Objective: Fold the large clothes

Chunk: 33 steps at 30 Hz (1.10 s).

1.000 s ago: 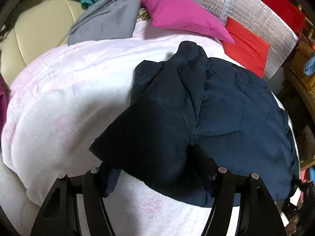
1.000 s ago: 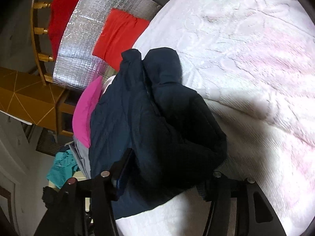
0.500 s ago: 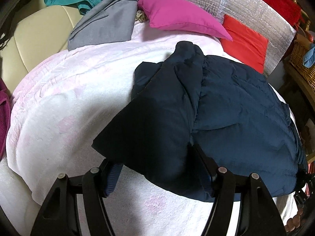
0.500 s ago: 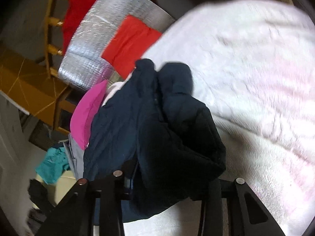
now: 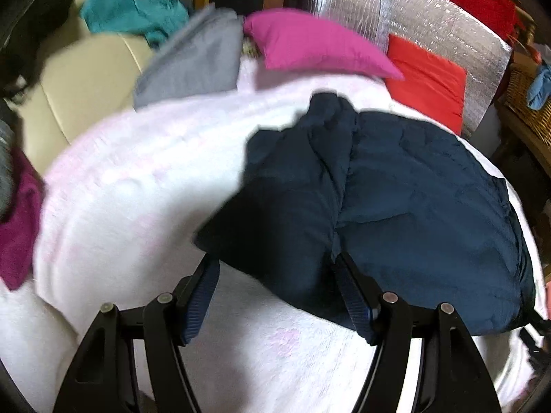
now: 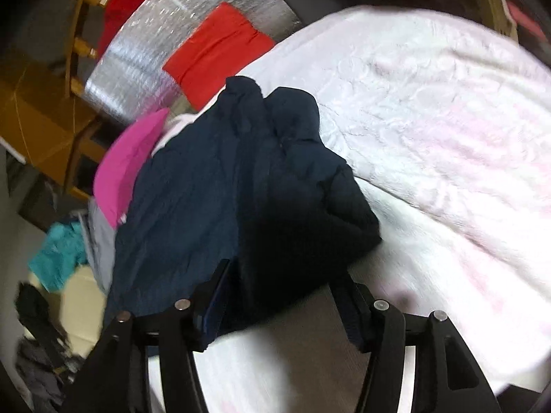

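Navy jacket folded; pale blanket bare leftward.

Pale pink blanket, silver foil panel, wooden chair

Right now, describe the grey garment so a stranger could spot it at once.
Start at the pale pink blanket covering the bed. At its far edge, left of the magenta pillow, lies the grey garment. It is the only grey piece, flat and folded, unlike the crumpled teal cloth behind it.
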Motion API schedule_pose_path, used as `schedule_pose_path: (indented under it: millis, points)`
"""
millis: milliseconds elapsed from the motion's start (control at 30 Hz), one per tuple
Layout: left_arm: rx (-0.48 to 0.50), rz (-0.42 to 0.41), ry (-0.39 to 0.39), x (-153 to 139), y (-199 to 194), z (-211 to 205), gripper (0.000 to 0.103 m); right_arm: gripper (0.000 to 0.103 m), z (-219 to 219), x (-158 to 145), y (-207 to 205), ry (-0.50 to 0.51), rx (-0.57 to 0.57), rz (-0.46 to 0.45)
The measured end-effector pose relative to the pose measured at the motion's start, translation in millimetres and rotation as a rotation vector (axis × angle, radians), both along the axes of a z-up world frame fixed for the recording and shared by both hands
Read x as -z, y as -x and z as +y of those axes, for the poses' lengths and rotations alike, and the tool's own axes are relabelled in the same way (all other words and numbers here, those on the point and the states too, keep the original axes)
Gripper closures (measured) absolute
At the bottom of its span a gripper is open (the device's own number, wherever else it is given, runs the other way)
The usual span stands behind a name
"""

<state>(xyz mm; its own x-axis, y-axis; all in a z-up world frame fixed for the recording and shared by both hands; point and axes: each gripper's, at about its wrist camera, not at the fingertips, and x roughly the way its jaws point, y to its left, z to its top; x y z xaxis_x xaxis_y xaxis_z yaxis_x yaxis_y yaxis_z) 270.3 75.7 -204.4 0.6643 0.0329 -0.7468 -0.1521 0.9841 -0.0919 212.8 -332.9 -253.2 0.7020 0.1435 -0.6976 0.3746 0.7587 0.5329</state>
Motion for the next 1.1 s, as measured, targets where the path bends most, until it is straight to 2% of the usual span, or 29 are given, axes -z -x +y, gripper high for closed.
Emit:
schedule_pose_path:
  millis: [100, 133, 167, 267, 300, 367, 533, 800, 1100]
  points:
    - [0.000, -0.112, -0.115, -28.3, 26.6, -12.4, 0.032, 0.041, 12.4, -16.5, 17.4, 0.074, -0.025, 0.000]
    - [0.008, -0.156, -0.154, -40.5, 39.9, -18.9, 0.029, 0.040, 17.6, -22.7, 23.4, 0.092, -0.045, -0.002]
    - [0.018, -0.184, -0.175, -48.5, 49.3, -23.2, 0.023, 0.040, 23.3, -28.3, 26.7, 0.108, -0.062, -0.006]
    - [0.056, -0.280, -0.241, -76.2, 80.7, -37.7, 0.021, 0.040, 37.9, -54.4, 44.6, 0.194, -0.093, -0.038]
    - [0.064, -0.299, -0.257, -83.7, 88.6, -41.7, 0.021, 0.039, 40.4, -61.7, 52.7, 0.213, -0.101, -0.055]
    - [0.089, -0.330, -0.287, -102.4, 106.8, -50.7, 0.013, 0.033, 51.9, -79.0, 61.3, 0.254, -0.121, -0.091]
    - [0.112, -0.398, -0.353, -136.0, 146.2, -69.5, 0.011, 0.032, 81.7, -113.1, 88.3, 0.380, -0.168, -0.160]
    - [0.131, -0.433, -0.327, -175.1, 195.9, -81.7, 0.006, 0.027, 107.0, -164.6, 141.6, 0.526, -0.164, -0.275]
    - [0.101, -0.483, -0.302, -208.7, 231.5, -79.1, 0.004, 0.020, 127.1, -207.4, 198.9, 0.623, -0.129, -0.399]
